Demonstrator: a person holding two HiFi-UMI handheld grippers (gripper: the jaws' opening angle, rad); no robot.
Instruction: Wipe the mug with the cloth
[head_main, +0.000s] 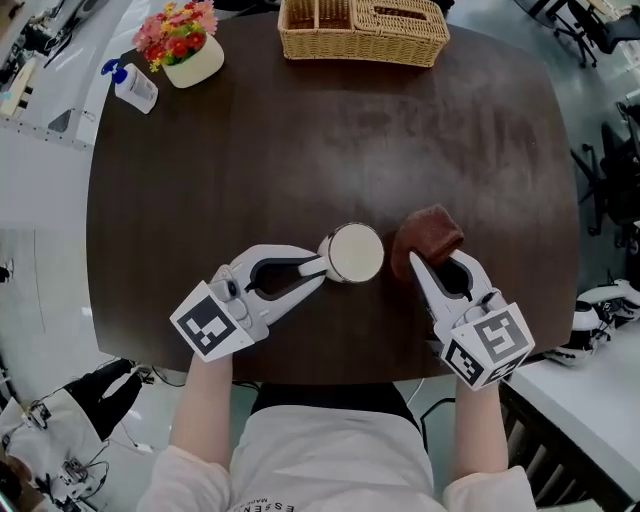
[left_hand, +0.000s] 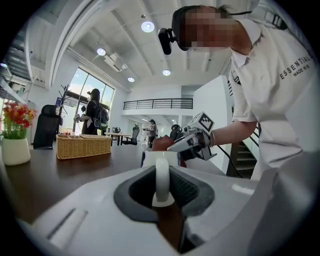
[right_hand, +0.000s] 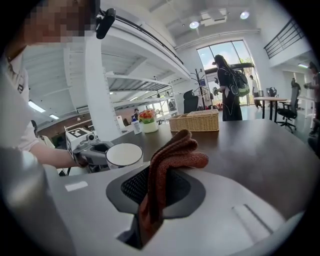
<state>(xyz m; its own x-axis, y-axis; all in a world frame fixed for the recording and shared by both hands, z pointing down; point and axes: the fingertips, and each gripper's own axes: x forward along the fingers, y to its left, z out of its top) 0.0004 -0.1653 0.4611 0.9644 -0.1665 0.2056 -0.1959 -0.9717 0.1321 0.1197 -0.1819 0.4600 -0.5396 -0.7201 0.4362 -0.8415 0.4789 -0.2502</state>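
A white mug (head_main: 355, 252) stands upright on the dark table (head_main: 300, 150) near its front edge. My left gripper (head_main: 312, 272) is shut on the mug's handle (left_hand: 162, 177), which runs between the jaws in the left gripper view. Just right of the mug, my right gripper (head_main: 425, 262) is shut on a folded brown cloth (head_main: 427, 235). The cloth (right_hand: 172, 157) sticks up and out from the jaws in the right gripper view, with the mug (right_hand: 124, 155) to its left. Cloth and mug sit close together, a small gap between them.
A wicker basket (head_main: 363, 30) stands at the table's far edge. A white pot of flowers (head_main: 183, 45) and a small spray bottle (head_main: 132, 86) sit at the far left corner. The table's front edge lies just under both grippers.
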